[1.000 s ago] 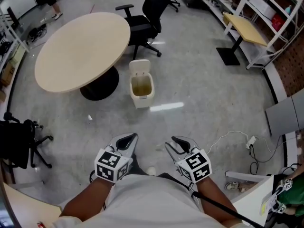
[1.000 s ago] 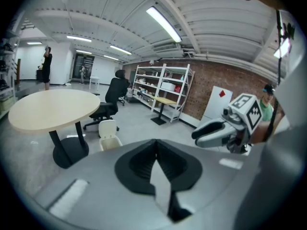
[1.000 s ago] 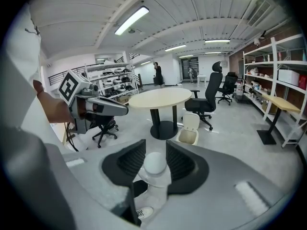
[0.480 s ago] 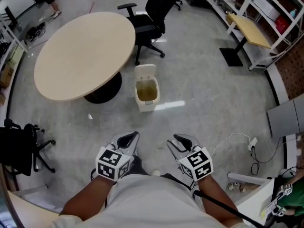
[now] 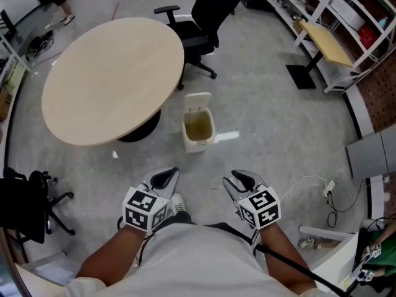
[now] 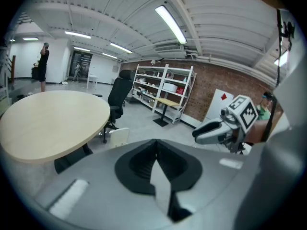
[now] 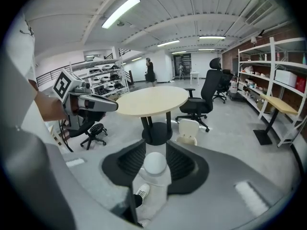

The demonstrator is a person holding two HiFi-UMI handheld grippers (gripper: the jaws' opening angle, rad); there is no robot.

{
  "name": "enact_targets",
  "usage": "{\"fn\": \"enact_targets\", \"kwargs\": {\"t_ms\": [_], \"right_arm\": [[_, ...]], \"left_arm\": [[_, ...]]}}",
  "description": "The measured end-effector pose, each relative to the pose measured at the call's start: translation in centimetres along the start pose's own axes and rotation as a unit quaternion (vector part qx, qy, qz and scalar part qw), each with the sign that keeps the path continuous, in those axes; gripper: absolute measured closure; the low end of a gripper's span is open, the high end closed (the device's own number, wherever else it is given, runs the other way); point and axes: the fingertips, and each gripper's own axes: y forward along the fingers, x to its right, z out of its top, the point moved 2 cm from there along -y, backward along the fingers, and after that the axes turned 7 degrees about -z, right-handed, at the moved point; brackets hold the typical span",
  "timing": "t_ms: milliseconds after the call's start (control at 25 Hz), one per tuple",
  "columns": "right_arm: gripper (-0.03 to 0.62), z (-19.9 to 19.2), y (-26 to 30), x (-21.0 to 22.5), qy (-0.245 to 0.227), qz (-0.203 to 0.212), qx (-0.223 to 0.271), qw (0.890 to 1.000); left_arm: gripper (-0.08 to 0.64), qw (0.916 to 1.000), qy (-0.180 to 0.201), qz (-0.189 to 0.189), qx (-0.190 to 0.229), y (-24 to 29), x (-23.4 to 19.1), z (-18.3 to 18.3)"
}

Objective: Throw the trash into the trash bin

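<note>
The white trash bin [image 5: 199, 129] stands on the grey floor with its lid up, beside the round table; it also shows as the bin [image 6: 118, 137] and the bin [image 7: 188, 131]. My right gripper [image 5: 238, 179] is low in the head view, a step short of the bin. In the right gripper view my right gripper [image 7: 156, 152] is shut on a white round-topped piece of trash [image 7: 156, 166]. My left gripper [image 5: 166, 177] is level with it; in its own view the left gripper [image 6: 156, 150] has its tips together and nothing shows between them.
A round beige table [image 5: 111, 79] on a black foot stands left of the bin. A black office chair [image 5: 204, 17] is behind it, another chair [image 5: 25, 203] at the left edge. Shelves [image 5: 346, 17] and a small desk [image 5: 325, 42] line the right; a cable [image 5: 303, 181] lies on the floor.
The bin and table have drawn nearer in the head view as both grippers were carried forward side by side. Their jaws look the same as before.
</note>
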Motion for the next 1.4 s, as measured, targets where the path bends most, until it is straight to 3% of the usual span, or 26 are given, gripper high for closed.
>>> {"fn": "enact_targets", "kwargs": {"t_ms": [360, 600, 1000, 1400], "right_arm": [[0.457, 3.3, 3.5, 0.4, -0.003, -0.023, 0.008, 1.0], [0.457, 4.8, 4.8, 0.9, -0.003, -0.021, 0.013, 1.0], [0.457, 6.3, 8.9, 3.1, -0.015, 0.007, 0.01, 1.0], [0.457, 6.7, 16.5, 8.2, -0.031, 0.051, -0.021, 0.998]], "left_arm": [[0.552, 0.9999, 0.0, 0.003, 0.013, -0.8, -4.8, 0.8], [0.552, 0.9999, -0.009, 0.005, 0.01, -0.8, -5.4, 0.6], [0.552, 0.9994, -0.025, 0.021, -0.014, 2.2, -6.3, 0.2], [0.552, 0.9946, -0.066, 0.068, -0.043, 7.3, -9.1, 0.2]]}}
